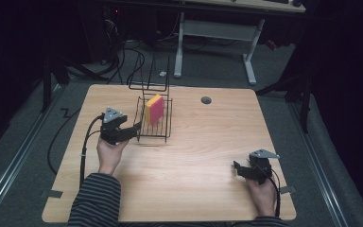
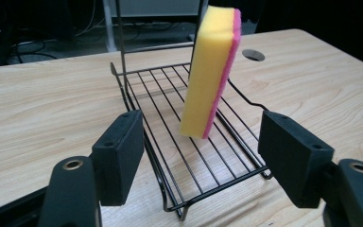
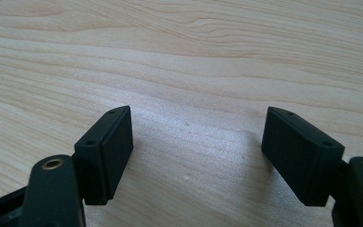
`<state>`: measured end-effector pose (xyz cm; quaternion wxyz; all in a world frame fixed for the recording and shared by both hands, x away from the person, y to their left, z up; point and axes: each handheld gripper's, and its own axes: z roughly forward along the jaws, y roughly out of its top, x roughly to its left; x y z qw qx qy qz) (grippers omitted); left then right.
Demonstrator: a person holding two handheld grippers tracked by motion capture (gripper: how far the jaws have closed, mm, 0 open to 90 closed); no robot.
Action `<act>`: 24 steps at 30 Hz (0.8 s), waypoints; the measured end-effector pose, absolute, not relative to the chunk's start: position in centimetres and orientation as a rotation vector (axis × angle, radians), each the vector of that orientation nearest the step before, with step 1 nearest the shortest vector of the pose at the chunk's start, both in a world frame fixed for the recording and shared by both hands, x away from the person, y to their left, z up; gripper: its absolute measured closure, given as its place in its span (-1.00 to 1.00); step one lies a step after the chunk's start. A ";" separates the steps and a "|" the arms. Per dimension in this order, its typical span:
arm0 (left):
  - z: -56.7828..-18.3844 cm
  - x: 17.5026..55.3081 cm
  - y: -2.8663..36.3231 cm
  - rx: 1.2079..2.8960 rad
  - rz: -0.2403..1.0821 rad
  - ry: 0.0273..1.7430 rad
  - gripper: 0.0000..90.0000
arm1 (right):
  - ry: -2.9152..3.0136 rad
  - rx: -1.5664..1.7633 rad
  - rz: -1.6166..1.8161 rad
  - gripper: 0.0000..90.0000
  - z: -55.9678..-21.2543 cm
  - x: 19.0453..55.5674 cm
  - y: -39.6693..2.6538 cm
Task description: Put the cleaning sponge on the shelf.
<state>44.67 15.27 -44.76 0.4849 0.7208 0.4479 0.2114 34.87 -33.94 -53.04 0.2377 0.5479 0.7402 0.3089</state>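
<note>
Looking along my left tongs point(image 2: 201, 156), I see the jaws spread with nothing between the pads; they sit just short of the near end of the wire rack point(image 2: 203, 182). The sponge point(image 2: 210, 71) – yellow with a pink face – stands on edge inside that rack, tilted a little and leaning toward the far side. From above, the rack sits on the left half of the bench point(image 1: 208, 142), and the left tongs point(image 1: 134, 130) are right beside its near-left corner.

My reading is that the sponge has been set down and the left hand is clear of it. If I go back in, I would come from above, not from the end, since the rack's raised front wire lies between the pads and the sponge. I would line the pads with the two broad faces and squeeze gently – foam gives, and a hard pinch would tip it against the wires.

My right tongs point(image 3: 196, 137) are also spread and empty, resting low over bare wood near the right front corner of the bench, well apart from the rack. A tall wire frame point(image 1: 151, 75) rises behind the rack and could snag a cable on a high approach. A round grommet hole point(image 1: 206, 100) lies to the right of the rack, out of the way.
</note>
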 end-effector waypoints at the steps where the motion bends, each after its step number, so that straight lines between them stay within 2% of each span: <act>1: -44.7 44.6 15.4 1.754 0.518 1.089 -0.27 | 2.028 1.502 0.846 -0.43 -53.0 34.9 -33.9; 24: -43.4 42.1 18.7 1.682 0.570 1.098 -0.21 | 2.025 1.504 0.844 -0.42 -53.0 34.9 -33.9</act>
